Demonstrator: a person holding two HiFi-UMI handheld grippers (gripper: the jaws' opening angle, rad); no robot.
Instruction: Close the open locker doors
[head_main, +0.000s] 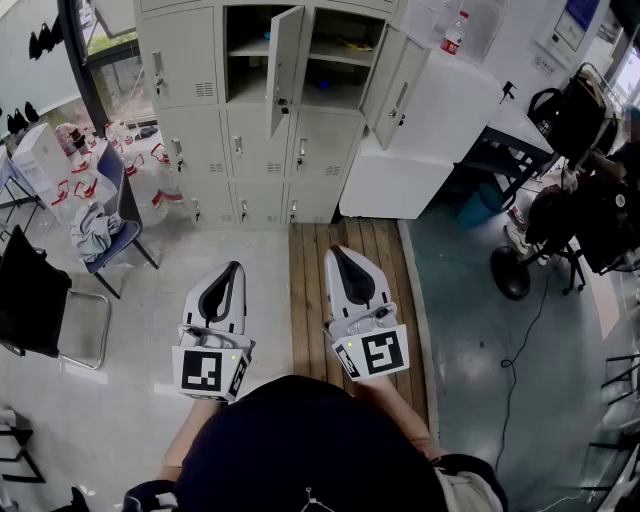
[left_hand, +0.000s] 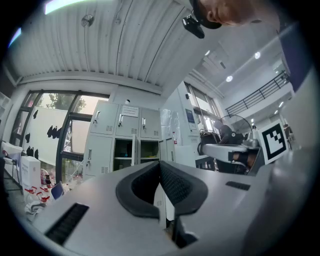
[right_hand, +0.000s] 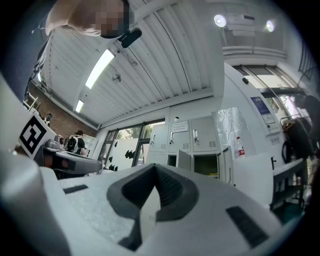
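The lockers (head_main: 200, 150) stand at the far edge of the floor, against the wall, well apart from the person. Two doors in the upper row hang open. The middle door (head_main: 285, 70) swings straight out, edge-on to the head view. The right door (head_main: 397, 88) leans out towards the white cabinet (head_main: 440, 120) beside the lockers. Both must be pushed shut, and neither is within reach yet.

The left claw (head_main: 236, 268) and the right claw (head_main: 336, 252) are held side by side low in front of the body, pointing towards the lockers along the wooden strip (head_main: 345, 235) of floor that ends at their foot. Each claw is fully closed with its tips meeting, and nothing is between them. That probably suits the job, since a closed tip makes a firm pusher against a door's face.

A paper notice (right_hand: 178, 126) sits on an upper locker door, its print too small to read. A bottle (head_main: 454, 33) with a red label stands on the cabinet's top, also unreadable. The marker cubes (head_main: 372, 354) carry only black-and-white square patterns
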